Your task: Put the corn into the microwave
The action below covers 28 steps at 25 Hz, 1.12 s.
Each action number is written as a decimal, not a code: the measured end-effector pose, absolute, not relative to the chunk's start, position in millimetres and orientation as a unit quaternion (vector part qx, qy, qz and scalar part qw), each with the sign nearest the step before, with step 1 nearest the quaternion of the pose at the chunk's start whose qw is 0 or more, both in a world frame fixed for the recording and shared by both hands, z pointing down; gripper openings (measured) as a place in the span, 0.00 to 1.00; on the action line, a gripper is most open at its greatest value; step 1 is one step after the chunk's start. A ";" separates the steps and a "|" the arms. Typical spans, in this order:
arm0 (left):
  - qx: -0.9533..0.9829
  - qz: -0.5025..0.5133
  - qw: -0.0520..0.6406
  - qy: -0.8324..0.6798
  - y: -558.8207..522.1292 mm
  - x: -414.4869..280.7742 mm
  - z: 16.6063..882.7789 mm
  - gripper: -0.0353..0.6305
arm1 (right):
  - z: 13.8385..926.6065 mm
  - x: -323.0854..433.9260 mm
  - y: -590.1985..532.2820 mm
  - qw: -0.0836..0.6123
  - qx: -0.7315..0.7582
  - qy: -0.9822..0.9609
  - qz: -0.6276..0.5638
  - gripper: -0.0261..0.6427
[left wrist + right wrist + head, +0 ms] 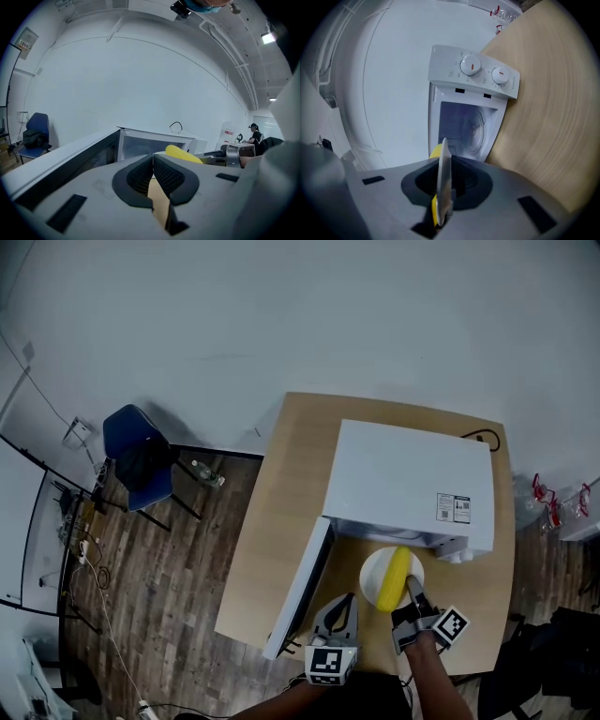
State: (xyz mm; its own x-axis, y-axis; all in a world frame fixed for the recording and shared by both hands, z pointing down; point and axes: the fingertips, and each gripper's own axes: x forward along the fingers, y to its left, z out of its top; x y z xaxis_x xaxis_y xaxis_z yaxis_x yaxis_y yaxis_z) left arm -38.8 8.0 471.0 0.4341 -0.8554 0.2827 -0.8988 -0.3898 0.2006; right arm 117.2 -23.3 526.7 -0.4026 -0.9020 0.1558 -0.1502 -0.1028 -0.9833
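A yellow corn cob (394, 579) lies on a small white plate (373, 570), held just in front of the white microwave (408, 479). The microwave's door (300, 592) stands swung open to the left. My right gripper (412, 601) is shut on the plate's near rim. In the right gripper view the plate (443, 178) shows edge-on between the pads, with the corn (435, 151) beside it and the microwave's open cavity (466, 129) straight ahead. My left gripper (337, 610) hovers shut and empty between the door and the plate. Past its tips (153, 157) the corn (183, 153) is visible.
The microwave sits on a light wooden table (281, 484), with a black cable (483, 437) behind it. On the wood floor to the left stand a blue chair (139, 456) and a water bottle (208, 474). A person (255, 133) stands far off.
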 end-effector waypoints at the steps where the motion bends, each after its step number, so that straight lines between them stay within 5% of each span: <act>1: 0.828 0.066 0.164 -0.532 3.2 -39.1 472.5 0.07 | 531.2 117.4 -28.1 0.313 -0.446 0.590 -0.595 0.18; 28: 0.822 0.087 0.187 -0.531 -48.5 -21.5 530.7 0.07 | 635.9 150.7 -122.5 0.359 -0.476 0.543 -0.592 0.18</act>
